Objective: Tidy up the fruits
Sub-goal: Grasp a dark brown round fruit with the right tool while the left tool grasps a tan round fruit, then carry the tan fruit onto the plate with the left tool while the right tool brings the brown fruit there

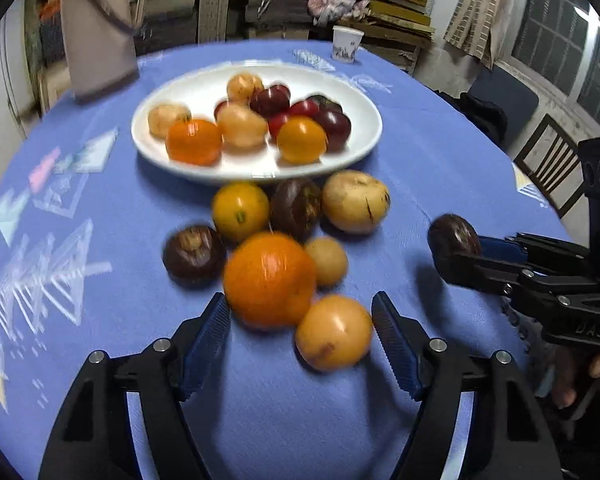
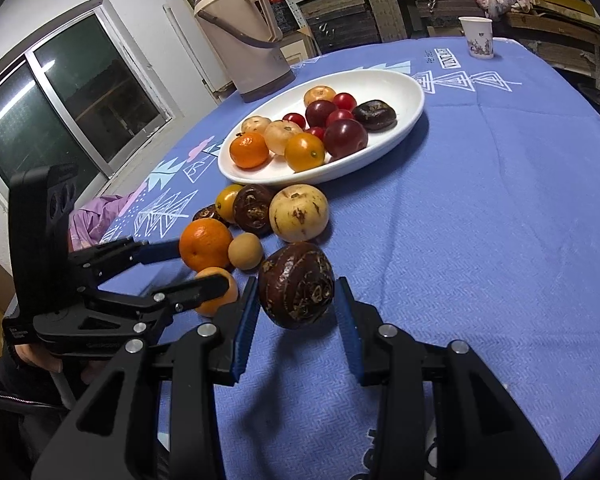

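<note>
The right hand-held gripper (image 2: 296, 312) is pinching a dark brown fruit (image 2: 297, 284) between its blue pads, held clear of the blue tabletop (image 2: 480, 220), near and to the right of the loose pile. The left hand-held gripper (image 1: 300, 336) is spread around two fruits at the near end of that pile, the large orange (image 1: 270, 278) and a smaller orange-yellow fruit (image 1: 334, 332); from the left wrist view I judge that neither pad presses on them yet (the picture is blurred, so contact is hard to rule out).

That is the main risk: with two round fruits between the jaws, closing could squeeze one against the other and pop one sideways, rolling it into the small tan fruit (image 1: 327, 262) or off towards the tabletop's edge. The dark fruit is rounded and glossy, gripped at its sides only, so a jolt could let it slip.

The white plate (image 1: 352, 92), farther back, is already crowded, so a fruit dropped in carelessly could knock others over the low rim.
</note>
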`<action>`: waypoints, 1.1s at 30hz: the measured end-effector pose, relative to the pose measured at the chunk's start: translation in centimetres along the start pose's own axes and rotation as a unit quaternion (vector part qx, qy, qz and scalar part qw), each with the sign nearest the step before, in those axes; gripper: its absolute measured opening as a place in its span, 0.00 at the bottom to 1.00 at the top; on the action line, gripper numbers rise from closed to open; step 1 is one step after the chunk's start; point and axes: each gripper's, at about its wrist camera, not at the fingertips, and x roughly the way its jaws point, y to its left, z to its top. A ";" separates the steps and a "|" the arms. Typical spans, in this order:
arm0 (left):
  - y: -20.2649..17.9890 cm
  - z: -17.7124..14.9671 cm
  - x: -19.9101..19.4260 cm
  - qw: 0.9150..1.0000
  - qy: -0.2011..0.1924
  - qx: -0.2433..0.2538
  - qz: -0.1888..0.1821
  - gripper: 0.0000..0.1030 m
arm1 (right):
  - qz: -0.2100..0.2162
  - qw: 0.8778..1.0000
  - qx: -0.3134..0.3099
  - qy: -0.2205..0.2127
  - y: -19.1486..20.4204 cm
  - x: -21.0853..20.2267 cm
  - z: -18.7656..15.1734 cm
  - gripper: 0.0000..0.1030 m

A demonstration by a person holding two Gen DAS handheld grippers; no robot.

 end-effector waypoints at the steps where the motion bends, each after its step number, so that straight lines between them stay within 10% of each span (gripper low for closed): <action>1: 0.0 -0.3 0.3 1.000 0.014 -0.007 -0.008 0.65 | 0.001 1.000 -0.001 -0.001 0.0 0.0 0.0 0.36; 11: -0.1 -0.4 0.5 1.000 -0.001 -0.006 -0.008 0.55 | 0.004 1.000 0.000 0.001 0.0 0.0 -0.2 0.36; 14: -0.6 -0.7 0.4 1.000 0.002 0.011 -0.025 0.39 | 0.004 1.000 -0.002 0.001 0.2 0.0 -0.2 0.36; 33: 1.4 2.6 -4.6 0.997 -0.070 0.016 -0.035 0.39 | -0.013 0.999 -0.045 -0.013 2.4 -0.6 2.9 0.36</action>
